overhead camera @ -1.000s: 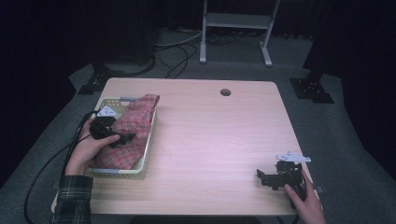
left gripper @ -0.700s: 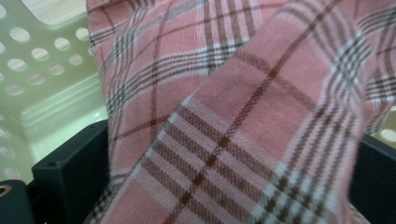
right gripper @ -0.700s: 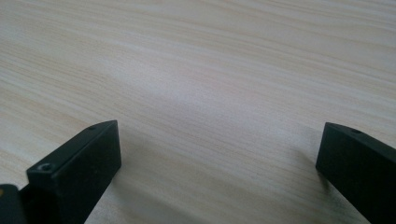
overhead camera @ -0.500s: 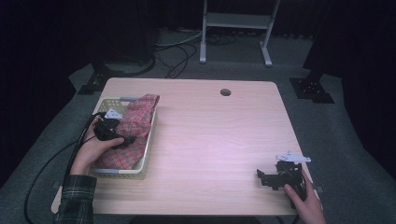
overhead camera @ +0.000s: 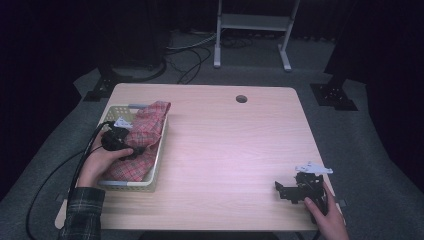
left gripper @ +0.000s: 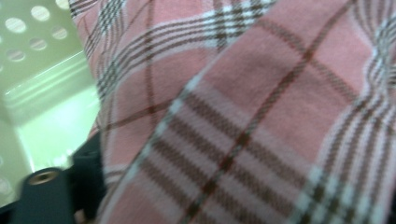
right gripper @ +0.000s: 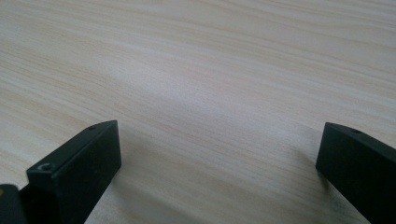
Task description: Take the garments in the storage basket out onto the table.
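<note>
Standing on grey carpet in a dark room, a pale wood-grain tabletop (overhead camera: 220, 150) with a cable hole at twelve o'clock is seen. At nine o'clock a white perforated basket (overhead camera: 155, 165) holds a pink plaid cloth (overhead camera: 145, 135), its long axis running from twelve-thirty toward seven. The left claw (overhead camera: 131, 150) is buried in the cloth; its jaws have just been closing, though a grip cannot be told. At five o'clock the right claw (right gripper: 219, 172) is held wide apart over bare wood.
</note>
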Motion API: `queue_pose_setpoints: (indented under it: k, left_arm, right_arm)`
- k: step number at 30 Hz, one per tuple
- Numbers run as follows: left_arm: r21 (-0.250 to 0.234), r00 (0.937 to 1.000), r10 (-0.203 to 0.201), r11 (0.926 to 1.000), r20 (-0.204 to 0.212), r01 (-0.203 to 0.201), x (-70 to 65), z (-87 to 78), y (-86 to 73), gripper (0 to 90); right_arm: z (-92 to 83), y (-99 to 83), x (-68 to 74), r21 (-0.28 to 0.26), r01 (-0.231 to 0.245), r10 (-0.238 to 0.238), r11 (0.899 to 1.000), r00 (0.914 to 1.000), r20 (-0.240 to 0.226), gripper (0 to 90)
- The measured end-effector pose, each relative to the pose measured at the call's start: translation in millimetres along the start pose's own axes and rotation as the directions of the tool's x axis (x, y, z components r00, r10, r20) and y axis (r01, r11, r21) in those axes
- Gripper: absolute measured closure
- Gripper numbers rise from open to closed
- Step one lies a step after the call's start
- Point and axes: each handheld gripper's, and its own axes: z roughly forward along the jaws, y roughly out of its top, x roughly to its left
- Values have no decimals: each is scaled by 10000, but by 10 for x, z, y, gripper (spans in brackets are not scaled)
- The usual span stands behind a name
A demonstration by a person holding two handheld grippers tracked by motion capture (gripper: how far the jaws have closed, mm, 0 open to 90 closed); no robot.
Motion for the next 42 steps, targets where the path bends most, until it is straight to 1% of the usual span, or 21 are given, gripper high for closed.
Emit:
queue_pose_setpoints:
  k: [3, 7, 9, 13, 18, 20, 24, 28, 30, 34, 36, 38, 40, 42]
  left_arm:
    - [11, 10000, 7, 10000, 39, -7, 6, -27, -2, 308]
    - [-37, 10000, -43, 10000, 81, 44, 26, -49, -6, 365]
    - [-31, 10000, 49, 10000, 36, -49, 22, -54, -4, 377]
    - [-32, 10000, -77, 10000, -23, 77, 28, -82, 5, 407]
    - [-88, 9998, -190, 9998, -3, 190, 34, -123, 7, 408]
    - [-210, 9998, -209, 9996, 67, 210, 37, -150, 9, 409]
    - [-762, 9992, -334, 9965, 197, 349, 47, -217, 18, 407]
    - [-1344, 9982, -443, 9897, 404, 493, 45, -287, 39, 406]
    - [-1629, 9976, -518, 9849, 466, 588, 36, -324, 59, 407]
    - [-2123, 9978, -447, 9757, 483, 540, 15, -404, 98, 407]
    - [-2419, 9978, -419, 9689, 505, 529, 7, -443, 112, 406]
    - [-2758, 9975, -413, 9596, 572, 556, 3, -477, 123, 407]
    - [-3044, 9964, -381, 9507, 763, 596, 3, -512, 131, 407]
    - [-3375, 9951, -331, 9392, 933, 628, 1, -543, 137, 407]
  right_arm:
    - [0, 0, 0, 1, 0, 0, 10000, 10000, 2, 0]
    - [0, 0, 0, 2, -3, 3, 10000, 10000, 0, 0]
    - [0, 0, 0, -4, -4, 4, 10000, 10000, -1, 0]
    - [0, 0, 0, 0, -2, 2, 10000, 10000, 0, 0]
    - [0, 0, 0, 0, -2, 2, 10000, 10000, -1, 0]
    - [0, 0, 0, 1, -2, 2, 10000, 10000, -1, 0]
    - [0, 1, 0, 1, -3, 3, 10000, 10000, 0, 0]
    - [0, 1, 0, 1, -3, 3, 10000, 10000, -1, 0]
    - [0, 0, 0, 1, -4, 4, 10000, 10000, -2, 0]
    - [0, 0, 0, 1, -3, 3, 10000, 10000, -1, 0]
    - [0, 0, 0, 0, -2, 2, 10000, 10000, -2, 0]
    - [0, 0, 0, 3, -3, 3, 10000, 10000, -3, 0]
    - [0, 0, 0, 1, -3, 3, 10000, 10000, -1, 0]
    - [0, 0, 0, 2, -4, 4, 10000, 10000, -2, 0]
